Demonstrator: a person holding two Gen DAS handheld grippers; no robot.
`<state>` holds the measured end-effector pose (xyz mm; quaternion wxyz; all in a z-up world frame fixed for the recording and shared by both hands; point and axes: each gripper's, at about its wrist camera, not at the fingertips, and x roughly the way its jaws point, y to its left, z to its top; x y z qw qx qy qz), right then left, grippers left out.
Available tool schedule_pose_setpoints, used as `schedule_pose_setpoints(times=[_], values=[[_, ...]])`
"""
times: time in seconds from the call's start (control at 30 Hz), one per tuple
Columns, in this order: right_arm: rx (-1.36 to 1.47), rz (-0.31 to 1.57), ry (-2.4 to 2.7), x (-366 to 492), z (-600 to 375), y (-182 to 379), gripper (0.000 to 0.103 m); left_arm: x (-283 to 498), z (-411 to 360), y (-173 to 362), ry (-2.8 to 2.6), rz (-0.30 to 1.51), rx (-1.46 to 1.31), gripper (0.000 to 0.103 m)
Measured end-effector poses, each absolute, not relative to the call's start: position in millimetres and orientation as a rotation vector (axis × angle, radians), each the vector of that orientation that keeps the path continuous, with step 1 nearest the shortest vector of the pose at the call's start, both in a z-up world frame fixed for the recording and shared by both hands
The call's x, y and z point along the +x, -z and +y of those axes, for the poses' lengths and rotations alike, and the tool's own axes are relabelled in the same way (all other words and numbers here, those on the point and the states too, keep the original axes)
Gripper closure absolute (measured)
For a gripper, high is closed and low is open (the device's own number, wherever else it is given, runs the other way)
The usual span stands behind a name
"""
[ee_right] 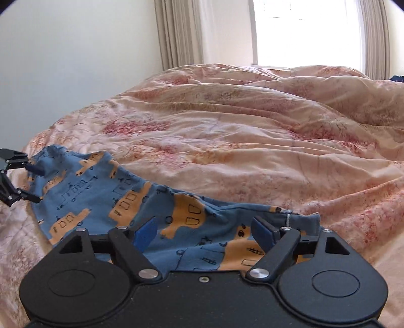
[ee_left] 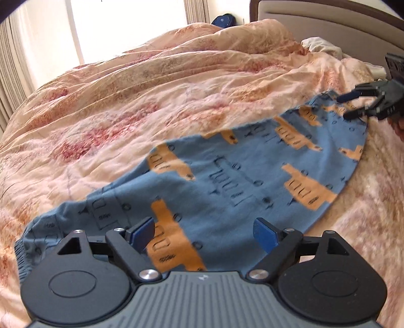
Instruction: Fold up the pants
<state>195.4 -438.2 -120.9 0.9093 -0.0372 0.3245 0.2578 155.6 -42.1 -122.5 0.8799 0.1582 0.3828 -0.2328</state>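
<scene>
Pants of blue knit cotton, printed with orange trucks and thin dark outlines of vehicles, are lying stretched out flat on the rumpled peach quilt with its faded red floral pattern, near the edge of the bed closest to me. I am holding my left gripper over one end of them, where a ribbed blue band is bunching up just to the left of its black linkage. Its blue pads are standing wide apart, with cloth showing beneath the gap and nothing pinched between them.

I am holding my right gripper over the opposite end of the garment, where a seamed blue edge and a short white thread are showing beside its right finger. Its jaws are likewise spread wide and gripping nothing, the printed fabric lying loose below them. Through the left wrist camera I am seeing that same right gripper at the far end of the pants, fingers parted above the cloth; whether they are touching it I cannot tell.

Beyond the quilt, a padded beige headboard is standing at the right, a cream crumpled cloth is lying at its foot, and striped beige curtains are framing a bright window.
</scene>
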Motion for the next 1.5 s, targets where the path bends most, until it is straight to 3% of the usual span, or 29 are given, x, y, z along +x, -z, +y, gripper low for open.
schedule_pose_setpoints(times=[0.13,0.23,0.37,0.57,0.73,0.9,0.97,1.0,1.2,1.4,1.5], values=[[-0.395,0.684,-0.444,171,-420,142,0.017,161,-89,124,0.559,0.812,0.357,0.013],[-0.393,0.637,-0.207,164,-454,135,0.019,156,-120,127,0.611,0.807,0.4,0.013],[-0.192,0.614,-0.201,151,-500,110,0.013,156,-155,124,0.701,0.772,0.379,0.013],[0.274,0.661,-0.275,131,-532,117,0.017,187,-204,115,0.804,0.773,0.269,0.013],[0.508,0.674,-0.188,133,-553,144,0.042,217,-227,112,0.851,0.815,0.151,0.013],[0.582,0.691,-0.162,139,-558,162,0.055,264,-258,122,0.913,0.953,-0.077,0.013],[0.598,0.685,-0.172,139,-559,167,0.066,281,-276,128,0.921,1.0,-0.164,0.013],[0.61,0.676,-0.178,138,-559,169,0.083,288,-285,130,0.913,1.013,-0.195,0.013],[0.587,0.579,-0.216,121,-549,160,0.085,314,-343,126,0.836,1.086,-0.109,0.015],[0.377,0.533,-0.313,115,-499,141,0.085,316,-370,119,0.852,1.141,-0.041,0.017],[0.334,0.529,-0.336,114,-484,140,0.085,313,-378,121,0.823,1.152,0.011,0.026]])
